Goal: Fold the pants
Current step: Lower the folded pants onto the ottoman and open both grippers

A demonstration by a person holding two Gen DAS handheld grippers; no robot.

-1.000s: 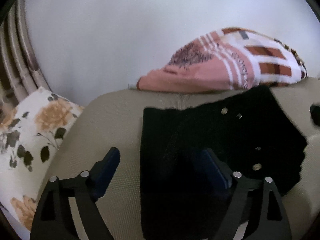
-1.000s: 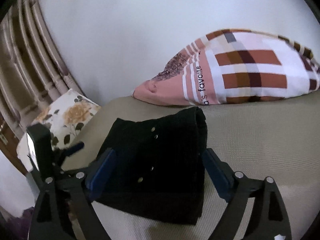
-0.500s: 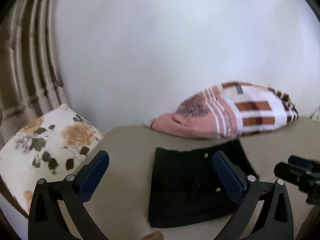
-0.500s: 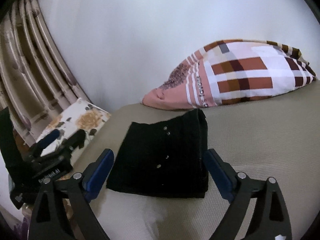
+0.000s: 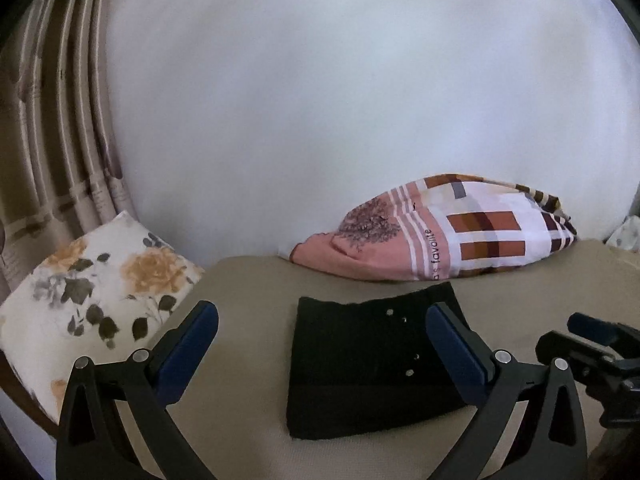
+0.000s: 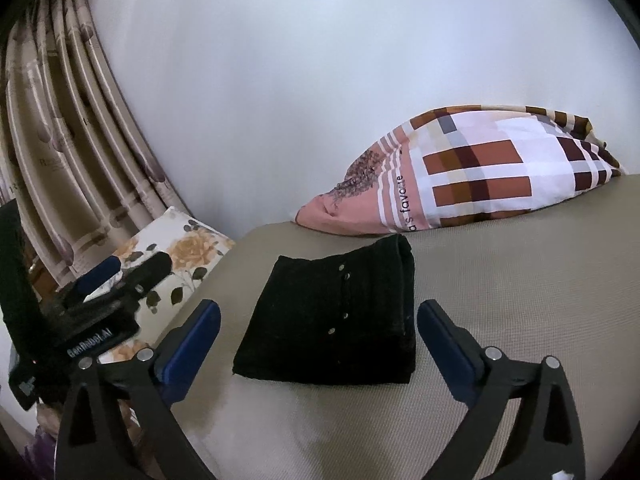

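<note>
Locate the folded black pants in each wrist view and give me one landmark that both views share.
Left wrist: the pants lie low and centre-right on the tan cushion, partly behind the right finger of the open left tongs.
Right wrist: the pants lie at centre, between the fingers of the open right tongs.
Shared landmark: the plaid pillow, just behind the pants against the wall.

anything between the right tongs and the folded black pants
Nothing visible. The right tongs are open, with only bare beige bed cover before the folded black fabric pants. The pink checked pillow lies behind them.
</note>
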